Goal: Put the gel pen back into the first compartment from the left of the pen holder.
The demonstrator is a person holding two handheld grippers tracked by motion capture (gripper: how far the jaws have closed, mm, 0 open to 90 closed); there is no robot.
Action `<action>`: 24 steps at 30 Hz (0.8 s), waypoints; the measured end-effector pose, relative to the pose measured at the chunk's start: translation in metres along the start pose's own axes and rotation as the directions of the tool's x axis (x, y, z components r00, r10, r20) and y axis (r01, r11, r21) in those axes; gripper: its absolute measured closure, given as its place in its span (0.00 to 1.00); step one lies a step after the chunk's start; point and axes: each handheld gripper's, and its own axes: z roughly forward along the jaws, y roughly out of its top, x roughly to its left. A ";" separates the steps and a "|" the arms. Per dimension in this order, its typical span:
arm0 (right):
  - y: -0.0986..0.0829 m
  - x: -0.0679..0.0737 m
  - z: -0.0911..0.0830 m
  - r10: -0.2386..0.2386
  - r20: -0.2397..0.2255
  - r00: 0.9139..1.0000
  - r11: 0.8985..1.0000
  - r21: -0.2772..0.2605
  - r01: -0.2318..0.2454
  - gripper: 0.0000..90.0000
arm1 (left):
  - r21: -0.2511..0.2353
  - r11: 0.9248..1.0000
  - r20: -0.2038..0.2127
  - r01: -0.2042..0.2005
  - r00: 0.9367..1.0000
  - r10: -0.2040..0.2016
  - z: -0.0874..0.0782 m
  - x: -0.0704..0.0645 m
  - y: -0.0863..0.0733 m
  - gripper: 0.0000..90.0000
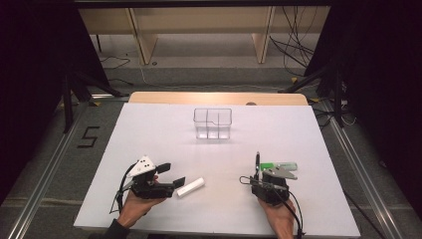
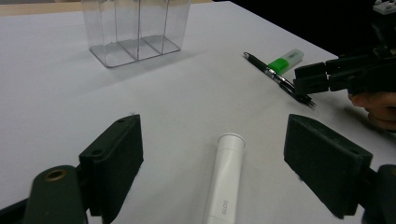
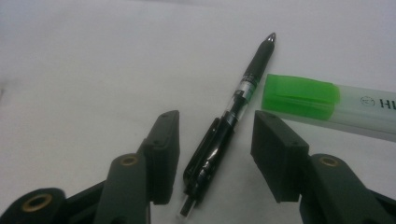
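Item 1, pen (image 3: pixel 229 123): black, slim, with a clear mid-section and a clip. It lies flat on the tabletop (image 1: pixel 149 129) just beside the highlighter (image 3: pixel 322 105), tip pointing away from you. Your right tool (image 3: pixel 212 158) stands wide open around its rear half, 1 jaw on each side, gripping nothing. Judged light, stiff and smooth, so it may roll or slip; close across the barrel near the clip, where the body looks thickest, and keep the right jaw off the highlighter.

Item 2, tube (image 2: pixel 224 182): white, cylindrical, capped, lying flat between the jaws of your left tool (image 2: pixel 212 158), which is fully spread and empty. Judged light, rigid and prone to rolling; take it at mid-length, square across its width.

Item 3, highlighter: green cap, pale body, resting near the tabletop's right side. Likely light and hard; its flattish body should sit steadier in a grip than the pen.

Item 4, organiser (image 1: pixel 213 123): clear plastic, 3 compartments visible, upright at the far centre, well apart from both tools. Appears empty. Thin walls look brittle and easy to tip, so lower things in gently.
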 end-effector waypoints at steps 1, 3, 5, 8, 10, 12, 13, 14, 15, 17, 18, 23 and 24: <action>0.000 0.001 0.002 0.005 0.005 1.000 1.000 0.005 -0.005 0.60 | 0.000 1.000 0.001 -0.002 1.000 0.002 0.000 -0.001 0.000 0.21; 0.000 0.002 0.005 0.007 0.016 1.000 1.000 0.013 -0.007 0.62 | 0.000 1.000 0.003 -0.005 1.000 0.005 0.000 -0.001 0.000 0.21; 0.001 0.004 0.007 0.001 0.031 1.000 1.000 0.015 -0.001 0.64 | 0.005 1.000 0.002 -0.004 1.000 0.004 0.000 -0.001 -0.001 0.21; 0.001 0.006 0.010 -0.008 0.058 0.998 1.000 0.018 0.007 0.67 | 0.007 1.000 -0.001 -0.001 1.000 0.001 0.000 0.000 -0.002 0.21; 0.001 0.006 0.011 -0.006 0.062 0.998 1.000 0.026 0.004 0.69 | 0.007 1.000 0.002 -0.003 1.000 0.003 0.000 -0.001 -0.002 0.21; 0.001 0.008 0.012 -0.003 0.077 0.997 1.000 0.026 0.001 0.71 | 0.008 1.000 0.005 -0.010 1.000 0.010 0.000 -0.002 -0.002 0.21; 0.001 0.008 0.012 -0.003 0.081 0.997 1.000 0.027 0.001 0.72 | 0.008 1.000 0.007 -0.008 1.000 0.008 0.001 -0.003 -0.002 0.21; 0.001 0.008 0.012 -0.002 0.083 0.997 1.000 0.026 0.000 0.73 | 0.011 1.000 0.008 -0.013 1.000 0.013 0.001 -0.004 -0.002 0.21; 0.001 0.009 0.012 -0.002 0.084 0.996 1.000 0.025 0.000 0.74 | 0.014 1.000 0.008 -0.014 1.000 0.013 0.001 -0.004 -0.002 0.21; 0.000 0.010 0.013 0.004 0.088 0.996 1.000 0.022 -0.006 0.76 | 0.017 1.000 0.010 -0.017 1.000 0.017 0.001 -0.003 -0.002 0.21; 0.000 0.010 0.013 0.006 0.090 0.996 1.000 0.021 -0.008 0.76 | 0.014 1.000 0.009 -0.013 1.000 0.013 0.002 -0.003 -0.002 0.21; -0.001 0.012 0.013 0.029 0.102 0.994 0.999 0.012 -0.030 0.79 | 0.015 1.000 0.010 -0.011 1.000 0.010 0.002 -0.004 -0.003 0.21; -0.001 0.012 0.013 0.033 0.104 0.994 0.999 0.007 -0.034 0.80 | 0.015 1.000 0.011 -0.007 1.000 0.007 0.002 -0.004 -0.003 0.21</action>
